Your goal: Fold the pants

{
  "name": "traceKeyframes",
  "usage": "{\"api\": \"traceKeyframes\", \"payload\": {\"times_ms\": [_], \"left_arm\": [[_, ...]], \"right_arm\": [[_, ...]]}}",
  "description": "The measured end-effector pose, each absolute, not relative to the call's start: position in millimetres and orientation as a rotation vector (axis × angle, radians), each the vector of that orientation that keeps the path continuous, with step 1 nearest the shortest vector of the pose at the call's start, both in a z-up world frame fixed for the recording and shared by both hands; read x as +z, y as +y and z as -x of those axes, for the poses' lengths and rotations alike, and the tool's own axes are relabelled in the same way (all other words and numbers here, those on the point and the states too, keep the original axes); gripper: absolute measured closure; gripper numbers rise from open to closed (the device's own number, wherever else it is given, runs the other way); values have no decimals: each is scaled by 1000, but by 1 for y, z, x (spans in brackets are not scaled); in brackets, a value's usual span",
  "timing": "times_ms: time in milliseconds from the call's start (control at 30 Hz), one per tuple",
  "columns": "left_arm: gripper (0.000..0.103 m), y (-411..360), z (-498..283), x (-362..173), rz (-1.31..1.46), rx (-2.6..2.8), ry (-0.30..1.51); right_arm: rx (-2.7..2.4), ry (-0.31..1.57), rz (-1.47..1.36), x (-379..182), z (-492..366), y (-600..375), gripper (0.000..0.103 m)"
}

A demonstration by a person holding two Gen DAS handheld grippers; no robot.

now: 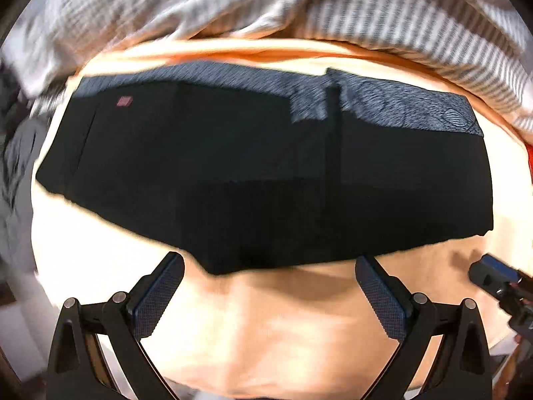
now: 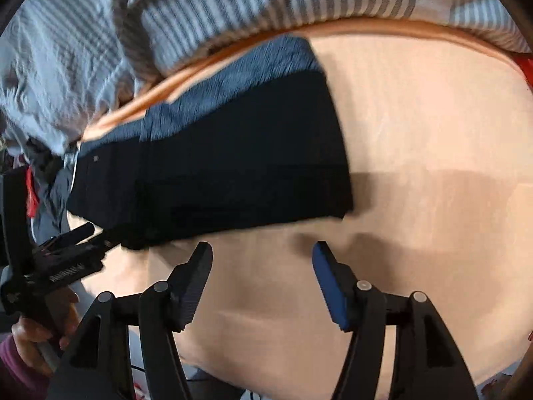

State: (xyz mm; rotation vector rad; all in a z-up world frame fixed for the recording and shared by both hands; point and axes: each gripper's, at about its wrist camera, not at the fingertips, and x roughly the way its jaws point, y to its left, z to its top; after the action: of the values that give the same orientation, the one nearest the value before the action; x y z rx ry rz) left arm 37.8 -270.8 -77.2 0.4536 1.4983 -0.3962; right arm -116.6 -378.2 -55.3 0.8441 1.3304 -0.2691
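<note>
The black pants [image 1: 266, 173] lie folded into a wide band on the peach sheet [image 1: 266, 333], with a grey-blue patterned waistband along the far edge and a small red tag at the far left. My left gripper [image 1: 269, 260] is open, and the pants' near edge lies between its fingertips without the pads pressing on it. In the right wrist view the pants [image 2: 216, 166] sit left of centre. My right gripper [image 2: 262, 246] is open over bare sheet just in front of their near edge, with nothing between its fingers. One right finger [image 1: 489, 268] shows at the left wrist view's right edge.
A grey-and-white striped blanket [image 2: 266, 0] is bunched along the far side of the sheet [image 2: 416, 133]. Something red [image 2: 526, 66] lies at the far right. A pile of clothes [image 2: 50, 193] sits at the left. A hand [image 2: 33, 333] with a purple sleeve holds the left gripper's handle.
</note>
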Motion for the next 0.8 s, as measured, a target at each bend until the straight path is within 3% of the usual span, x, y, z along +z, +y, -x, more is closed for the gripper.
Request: {"api": "traceKeyframes", "payload": {"times_ms": [333,600,800], "left_arm": [[0,-206,-30,-101,-358,-386,1583],[0,-149,-85,-90,-290,-405,1538],[0,-73,-153,-81,-127,-301,1484]], "right_arm": [[-276,1368,-807,-54,116,-360,37],[-364,1340,-786,-40,80,-322,36],[-288,1336,-659,-33,5,-270,33]]}}
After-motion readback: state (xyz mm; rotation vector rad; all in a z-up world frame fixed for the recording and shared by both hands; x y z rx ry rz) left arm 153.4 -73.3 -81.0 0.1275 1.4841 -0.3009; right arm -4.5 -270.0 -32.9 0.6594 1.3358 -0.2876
